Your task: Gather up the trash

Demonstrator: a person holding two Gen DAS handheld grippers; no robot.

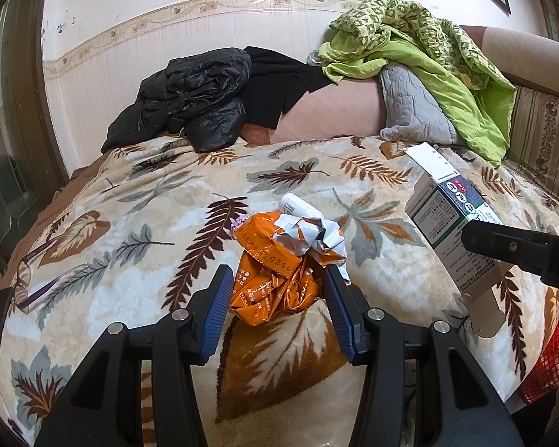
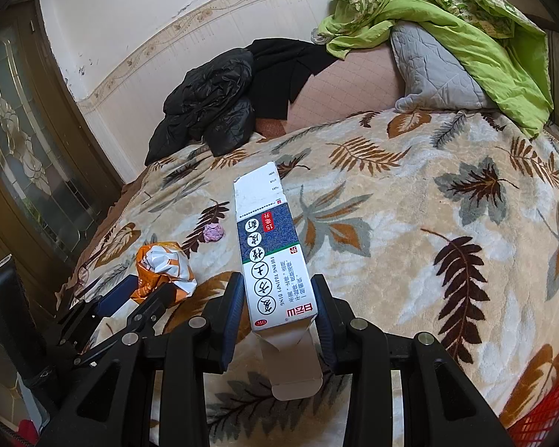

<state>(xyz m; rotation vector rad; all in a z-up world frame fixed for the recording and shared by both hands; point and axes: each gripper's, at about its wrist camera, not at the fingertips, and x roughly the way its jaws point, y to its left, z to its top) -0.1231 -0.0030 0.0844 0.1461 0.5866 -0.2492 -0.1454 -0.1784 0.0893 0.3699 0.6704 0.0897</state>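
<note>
The right gripper (image 2: 279,311) holds a white and blue medicine box (image 2: 270,257) between its blue pads, both flaps open. To the left, the left gripper (image 2: 141,298) clamps a crumpled orange wrapper (image 2: 164,266). A small purple ball (image 2: 213,231) lies on the leaf-pattern blanket (image 2: 428,223). A red basket (image 2: 548,417) shows at the lower right corner.

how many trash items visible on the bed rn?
4: orange wrapper in the left gripper; medicine box in the right gripper; white tube behind the wrapper; purple wad beyond. More may be hidden.
</note>
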